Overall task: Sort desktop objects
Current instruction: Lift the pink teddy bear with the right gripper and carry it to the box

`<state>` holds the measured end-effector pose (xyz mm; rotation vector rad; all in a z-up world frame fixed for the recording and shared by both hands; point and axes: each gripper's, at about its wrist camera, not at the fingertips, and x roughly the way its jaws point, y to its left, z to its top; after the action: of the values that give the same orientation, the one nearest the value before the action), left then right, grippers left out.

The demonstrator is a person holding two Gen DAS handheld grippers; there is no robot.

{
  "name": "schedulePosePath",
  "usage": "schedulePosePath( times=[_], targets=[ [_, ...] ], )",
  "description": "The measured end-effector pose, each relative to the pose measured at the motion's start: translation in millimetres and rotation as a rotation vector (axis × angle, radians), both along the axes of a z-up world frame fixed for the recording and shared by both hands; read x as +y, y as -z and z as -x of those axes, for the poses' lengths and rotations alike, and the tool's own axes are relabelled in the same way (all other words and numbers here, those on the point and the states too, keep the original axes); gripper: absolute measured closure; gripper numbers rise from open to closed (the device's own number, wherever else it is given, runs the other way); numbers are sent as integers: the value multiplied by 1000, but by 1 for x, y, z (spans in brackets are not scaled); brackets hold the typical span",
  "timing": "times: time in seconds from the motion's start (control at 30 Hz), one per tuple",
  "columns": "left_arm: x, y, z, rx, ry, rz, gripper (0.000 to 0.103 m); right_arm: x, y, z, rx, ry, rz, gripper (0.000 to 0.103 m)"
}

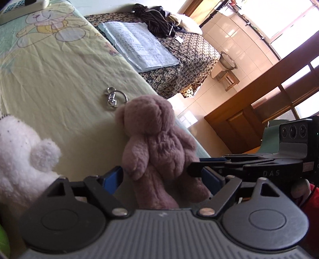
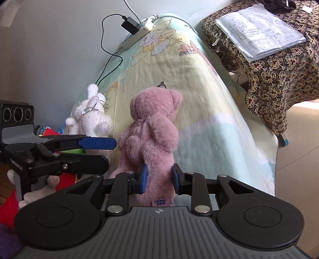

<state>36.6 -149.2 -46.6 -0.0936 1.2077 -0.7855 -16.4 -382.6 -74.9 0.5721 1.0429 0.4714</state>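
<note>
A pink plush bear [image 2: 153,135] stands on the yellow-green cartoon cloth [image 2: 199,83]. My right gripper [image 2: 158,178] is shut on the bear's lower body, blue pads pressing both sides. In the left wrist view the bear [image 1: 157,143] sits between the wide-open fingers of my left gripper [image 1: 161,177], which do not squeeze it. The right gripper [image 1: 209,165] comes in from the right there. A metal keyring [image 1: 114,97] hangs from the bear's head. A white plush rabbit [image 2: 91,117] with a ball chain sits left of the bear and also shows in the left wrist view [image 1: 22,157].
An open notebook [image 1: 139,43] lies on a dark floral-covered table [image 1: 189,65] with dark clothing [image 1: 155,18]. A power strip with a charger [image 2: 137,24] sits at the cloth's far end. Red items [image 2: 49,131] lie behind the left gripper [image 2: 95,151].
</note>
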Motion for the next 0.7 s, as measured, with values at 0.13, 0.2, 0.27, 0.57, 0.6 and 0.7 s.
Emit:
schedulePosePath(
  times=[0.13,0.2,0.27,0.57,0.6,0.7],
  targets=[
    [-4,5,-3,-6,4,-15,22,-21,9,5,13,163,-93,62],
    [-5,5,-4,-11,4,-17,21,-25,13,0,-1,211,-132,60],
    [-5,5,-5,-16,4,-20,22,-23,16,-6,-17,231,-151,58],
    [-8,0,16,-31,24,-53,25,-16,21,-16,30,201,-275,68],
    [-8,-2,22,-39,36,-59,25,-16,20,-14,41,196,-282,68],
    [-11,-11,42,-78,77,-78,25,-14,16,-4,62,173,-272,70]
  ],
)
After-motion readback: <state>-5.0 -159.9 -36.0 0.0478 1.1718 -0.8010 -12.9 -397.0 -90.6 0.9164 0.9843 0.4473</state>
